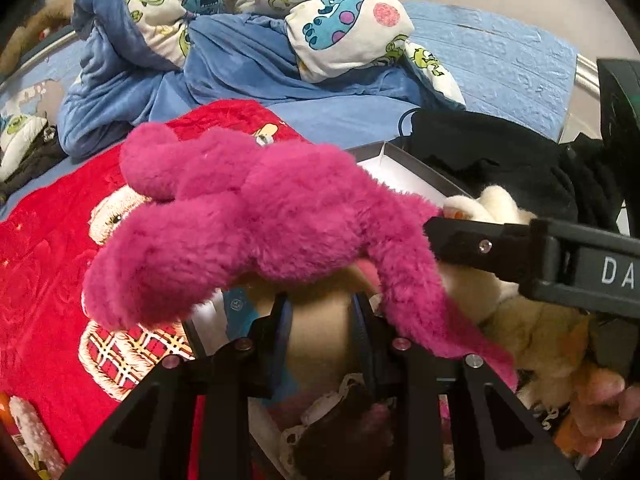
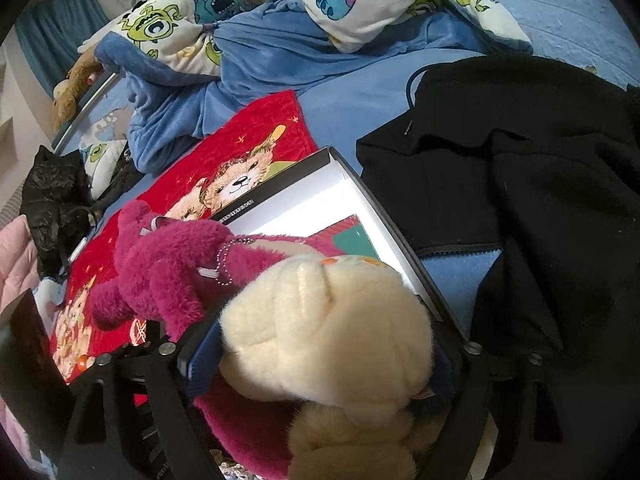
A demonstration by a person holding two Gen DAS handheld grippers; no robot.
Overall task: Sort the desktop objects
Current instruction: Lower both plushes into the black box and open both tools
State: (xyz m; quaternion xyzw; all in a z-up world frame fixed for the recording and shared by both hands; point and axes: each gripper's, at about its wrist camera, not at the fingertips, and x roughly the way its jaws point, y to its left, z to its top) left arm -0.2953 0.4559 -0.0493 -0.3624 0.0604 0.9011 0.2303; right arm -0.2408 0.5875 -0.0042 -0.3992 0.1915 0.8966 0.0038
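Bed (image 2: 352, 108) under blue sheet, cartoon-print quilt (image 2: 248, 16) bunched at far end. Black jacket (image 2: 520, 184) to the right, red bear-print blanket (image 2: 256, 140) to the left. Between them I see an open white-lined box (image 2: 316, 196). Magenta plush toy (image 1: 248, 216) sits over the box's near edge; my left gripper (image 1: 320, 308) is clenched on it. Cream plush toy (image 2: 324, 320) lies between the fingers of my right gripper (image 2: 320, 344), spread wide; cannot tell if pads press.
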